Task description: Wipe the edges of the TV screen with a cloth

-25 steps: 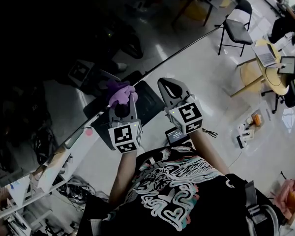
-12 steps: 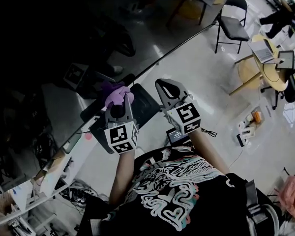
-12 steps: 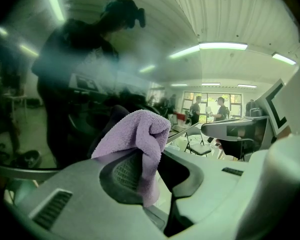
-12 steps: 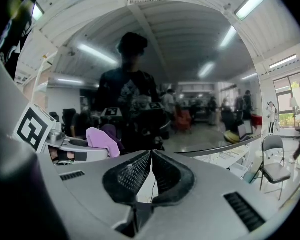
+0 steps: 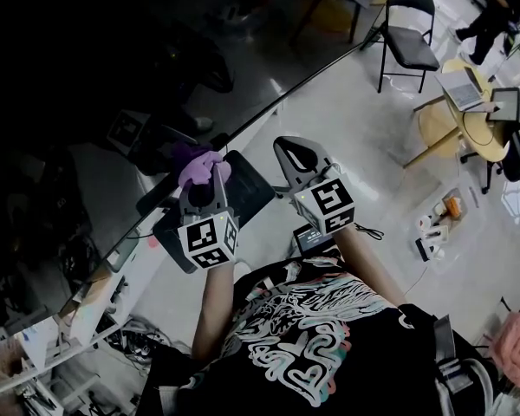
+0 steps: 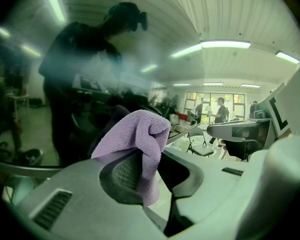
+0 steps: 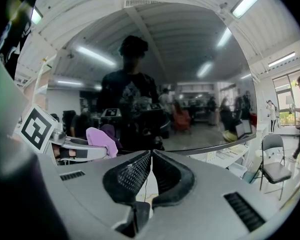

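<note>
- Firmly, left gripper point(image 6: 157, 156) pinches a purple cloth point(image 6: 140, 134) by the TV screen's point(image 5: 156, 76) edge.
- Right gripper's point(image 7: 151, 155) jaws are pressed together, empty.
- Gripper views alone show the person's reflection point(image 7: 132, 94) in the glass.

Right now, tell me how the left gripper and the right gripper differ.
The left gripper is shut on the purple cloth; the right gripper is shut with nothing between its jaws. The left gripper's cloth reaches the TV screen edge; the right gripper hangs short of it. Both point toward the screen.
</note>
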`<state>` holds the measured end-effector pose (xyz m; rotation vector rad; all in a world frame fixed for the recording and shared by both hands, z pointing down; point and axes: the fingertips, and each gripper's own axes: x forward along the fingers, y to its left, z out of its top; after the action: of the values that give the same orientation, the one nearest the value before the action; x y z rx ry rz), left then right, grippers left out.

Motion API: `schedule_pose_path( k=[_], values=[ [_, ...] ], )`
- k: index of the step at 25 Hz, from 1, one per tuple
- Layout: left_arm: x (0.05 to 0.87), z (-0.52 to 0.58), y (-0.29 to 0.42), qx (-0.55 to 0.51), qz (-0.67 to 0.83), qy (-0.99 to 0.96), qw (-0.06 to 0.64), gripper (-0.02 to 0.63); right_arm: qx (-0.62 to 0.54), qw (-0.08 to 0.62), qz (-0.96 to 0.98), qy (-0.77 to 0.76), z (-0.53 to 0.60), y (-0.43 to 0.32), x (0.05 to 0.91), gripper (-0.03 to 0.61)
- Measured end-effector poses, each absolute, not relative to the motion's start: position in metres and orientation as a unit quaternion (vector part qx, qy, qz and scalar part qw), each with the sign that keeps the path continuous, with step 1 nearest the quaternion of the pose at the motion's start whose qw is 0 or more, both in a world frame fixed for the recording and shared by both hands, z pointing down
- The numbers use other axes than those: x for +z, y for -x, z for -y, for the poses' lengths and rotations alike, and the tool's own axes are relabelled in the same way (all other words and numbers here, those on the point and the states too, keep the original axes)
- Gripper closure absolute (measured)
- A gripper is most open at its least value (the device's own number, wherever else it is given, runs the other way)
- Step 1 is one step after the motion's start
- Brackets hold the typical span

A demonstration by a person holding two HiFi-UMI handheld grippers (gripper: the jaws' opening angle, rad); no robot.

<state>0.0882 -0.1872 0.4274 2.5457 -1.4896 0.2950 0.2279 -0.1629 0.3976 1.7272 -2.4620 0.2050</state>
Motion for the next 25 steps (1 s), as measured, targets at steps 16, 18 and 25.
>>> schedule_pose_path(
  k=[16,18,25],
  values=[
    [0.424,0.197,-0.144,0.093,0.522,-0.843,0.089,0.528,0.072,0.053,0.833,-0.546,0.169,-0.295,0.401,0.545],
    [0.423,0.199,-0.153,0.095,0.523,-0.843,0.088,0.528,0.073,0.051,0.834,-0.545,0.17,-0.303,0.401,0.545],
    [0.425,0.2,-0.164,0.09,0.523,-0.843,0.088,0.528,0.081,0.047,0.832,-0.547,0.166,-0.322,0.403,0.545]
  ],
)
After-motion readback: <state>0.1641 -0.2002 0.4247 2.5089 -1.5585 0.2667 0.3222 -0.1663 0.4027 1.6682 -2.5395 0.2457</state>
